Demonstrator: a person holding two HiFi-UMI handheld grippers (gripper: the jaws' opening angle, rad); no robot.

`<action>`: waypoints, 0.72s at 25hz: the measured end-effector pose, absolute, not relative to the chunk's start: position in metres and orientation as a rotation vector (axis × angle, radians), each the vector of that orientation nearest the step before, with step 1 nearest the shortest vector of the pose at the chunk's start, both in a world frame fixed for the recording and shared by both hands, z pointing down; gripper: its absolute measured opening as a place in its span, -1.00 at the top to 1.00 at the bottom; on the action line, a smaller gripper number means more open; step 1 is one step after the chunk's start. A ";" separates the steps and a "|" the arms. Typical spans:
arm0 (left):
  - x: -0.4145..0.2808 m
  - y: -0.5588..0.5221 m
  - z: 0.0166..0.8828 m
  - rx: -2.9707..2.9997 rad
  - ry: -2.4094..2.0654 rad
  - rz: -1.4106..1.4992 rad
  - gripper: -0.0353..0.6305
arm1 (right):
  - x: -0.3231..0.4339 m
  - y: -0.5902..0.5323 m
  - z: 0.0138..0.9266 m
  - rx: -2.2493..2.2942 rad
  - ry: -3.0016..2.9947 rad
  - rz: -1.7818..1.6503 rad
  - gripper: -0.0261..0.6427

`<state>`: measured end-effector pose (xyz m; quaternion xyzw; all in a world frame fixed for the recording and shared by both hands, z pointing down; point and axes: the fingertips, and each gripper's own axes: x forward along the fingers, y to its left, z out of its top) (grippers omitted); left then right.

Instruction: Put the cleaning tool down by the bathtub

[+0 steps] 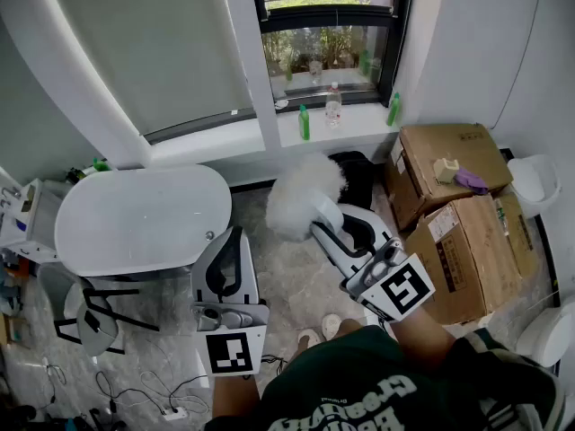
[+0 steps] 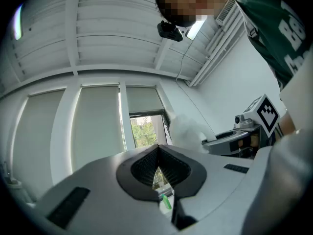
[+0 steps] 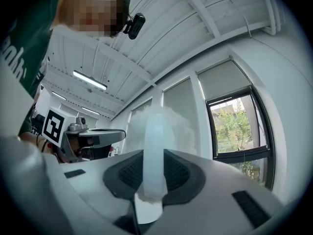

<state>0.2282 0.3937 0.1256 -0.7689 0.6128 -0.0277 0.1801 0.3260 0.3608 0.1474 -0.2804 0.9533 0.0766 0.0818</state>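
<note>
The cleaning tool is a fluffy white duster (image 1: 304, 196) on a pale plastic handle (image 3: 154, 153). My right gripper (image 1: 331, 230) is shut on that handle and holds the duster head up and away from me, over the marble floor to the right of the bathtub. The white oval bathtub (image 1: 144, 218) stands at the left, under the window wall. My left gripper (image 1: 234, 236) hovers by the tub's right end with its jaws together and nothing in them. In the left gripper view the duster (image 2: 188, 129) shows to the right of that gripper's jaws (image 2: 157, 168).
Two cardboard boxes (image 1: 454, 209) are stacked at the right, with a black bag (image 1: 361, 176) behind the duster. Bottles (image 1: 333, 106) stand on the windowsill. A black-framed stool (image 1: 90, 317) and a power strip with cables (image 1: 175, 411) lie in front of the tub.
</note>
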 end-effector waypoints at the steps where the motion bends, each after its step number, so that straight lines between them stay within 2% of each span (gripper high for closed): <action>1: 0.228 0.393 0.125 -2.177 1.731 -0.065 0.87 | 0.327 0.360 0.150 -0.851 2.855 0.232 0.64; 18: 0.251 0.381 0.124 -2.184 1.727 -0.065 0.87 | 0.349 0.347 0.163 -0.821 2.859 0.140 0.64</action>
